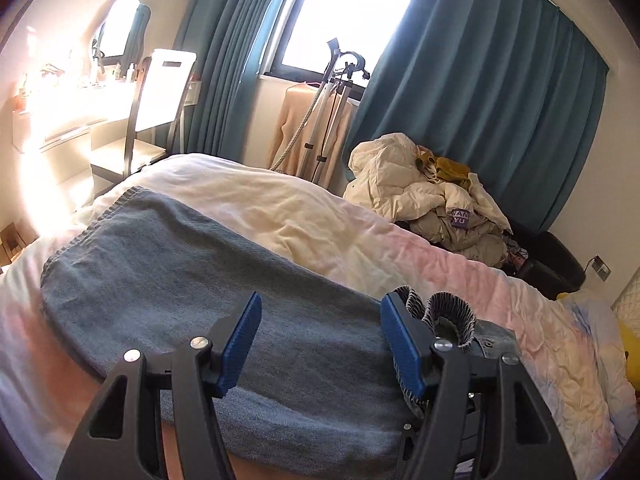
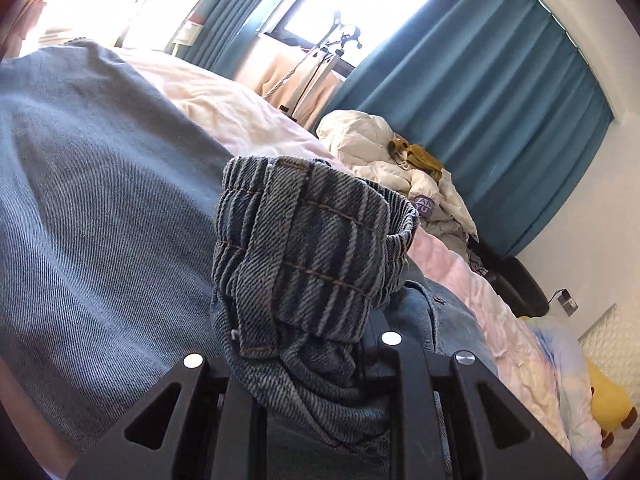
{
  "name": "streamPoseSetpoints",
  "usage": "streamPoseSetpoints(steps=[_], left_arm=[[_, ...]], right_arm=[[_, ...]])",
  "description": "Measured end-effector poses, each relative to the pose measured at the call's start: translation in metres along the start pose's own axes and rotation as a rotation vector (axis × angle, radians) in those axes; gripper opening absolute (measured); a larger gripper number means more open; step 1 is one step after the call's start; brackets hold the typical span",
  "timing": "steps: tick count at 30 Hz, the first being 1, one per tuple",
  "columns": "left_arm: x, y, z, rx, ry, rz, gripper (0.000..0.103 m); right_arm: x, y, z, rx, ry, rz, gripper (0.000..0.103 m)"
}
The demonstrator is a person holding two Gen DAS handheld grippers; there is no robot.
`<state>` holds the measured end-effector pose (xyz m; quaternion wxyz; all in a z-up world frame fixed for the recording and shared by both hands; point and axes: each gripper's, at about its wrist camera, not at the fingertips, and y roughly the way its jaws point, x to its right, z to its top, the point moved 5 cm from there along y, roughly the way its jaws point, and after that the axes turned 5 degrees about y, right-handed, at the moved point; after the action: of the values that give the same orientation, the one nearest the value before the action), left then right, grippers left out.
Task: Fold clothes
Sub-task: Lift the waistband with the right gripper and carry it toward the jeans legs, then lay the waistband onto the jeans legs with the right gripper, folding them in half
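- Denim waistband (image 2: 304,248), bunched and ribbed with elastic, fills the right gripper (image 2: 304,364); its jaws are pinched onto the fabric, their pads hidden under the cloth.
- Jeans (image 2: 92,208): the rest of the garment spreads left of and beyond the right gripper, flat on the bed, grey-blue, with an orange-stitched seam showing at the gathered part.
- Left gripper (image 1: 320,344): blue pads wide apart, nothing pinched between them; it hovers over the jeans (image 1: 168,264), with denim visible through the gap.
- Gathered waistband (image 1: 440,316): just right of the left gripper's right pad, standing in small loops; whether it touches the pad cannot be told.
- Duvet (image 1: 304,216): cream and pale pink, wrinkled, under the jeans and stretching beyond and to the right of both grippers.
- Coat pile (image 1: 432,196): cream padded coats heaped past the bed's far right edge, a mustard item on top, a purple label on one.
- Steamer stand (image 1: 332,112): beyond the bed, before the window, with a peach garment hanging beside it.
- Curtains (image 1: 480,92): teal, flanking the bright window.
- Chair (image 1: 156,112): white-backed, far left, at a sunlit dresser.
- Yellow toy (image 2: 608,400): at the far right, on the bed's edge.
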<state>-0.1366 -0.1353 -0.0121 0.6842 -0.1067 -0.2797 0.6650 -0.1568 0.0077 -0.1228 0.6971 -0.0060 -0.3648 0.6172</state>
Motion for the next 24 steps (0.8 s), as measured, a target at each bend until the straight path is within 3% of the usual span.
streamPoseSetpoints(steps=[5, 7, 8, 10, 11, 12, 15, 20, 24], left_arm=[[0.003, 0.002, -0.001, -0.007, 0.001, -0.027, 0.064], [0.003, 0.004, -0.002, -0.016, -0.003, -0.056, 0.064], [0.004, 0.005, -0.002, -0.023, -0.007, -0.078, 0.064], [0.005, 0.007, -0.004, -0.037, -0.014, -0.122, 0.064], [0.007, 0.01, -0.006, -0.053, -0.021, -0.148, 0.064], [0.009, 0.012, -0.008, -0.069, -0.027, -0.174, 0.064], [0.016, 0.02, -0.016, -0.114, -0.045, -0.227, 0.064], [0.034, 0.038, -0.035, -0.222, -0.057, -0.309, 0.073], [0.049, 0.046, -0.047, -0.273, -0.059, -0.347, 0.075]], right_arm=[[-0.002, -0.003, -0.006, -0.002, -0.047, 0.052, 0.025], [-0.001, -0.007, -0.008, 0.004, -0.061, 0.08, 0.036], [0.001, -0.01, -0.009, 0.009, -0.066, 0.095, 0.049], [0.003, -0.016, -0.011, 0.021, -0.074, 0.127, 0.059], [0.004, -0.019, -0.012, 0.025, -0.087, 0.125, 0.071], [0.006, -0.022, -0.013, 0.018, -0.087, 0.152, 0.076], [0.011, -0.03, -0.021, -0.007, -0.095, 0.232, 0.077], [0.045, -0.064, -0.037, 0.008, -0.027, 0.336, 0.077], [0.104, -0.071, -0.044, 0.01, 0.138, 0.31, 0.077]])
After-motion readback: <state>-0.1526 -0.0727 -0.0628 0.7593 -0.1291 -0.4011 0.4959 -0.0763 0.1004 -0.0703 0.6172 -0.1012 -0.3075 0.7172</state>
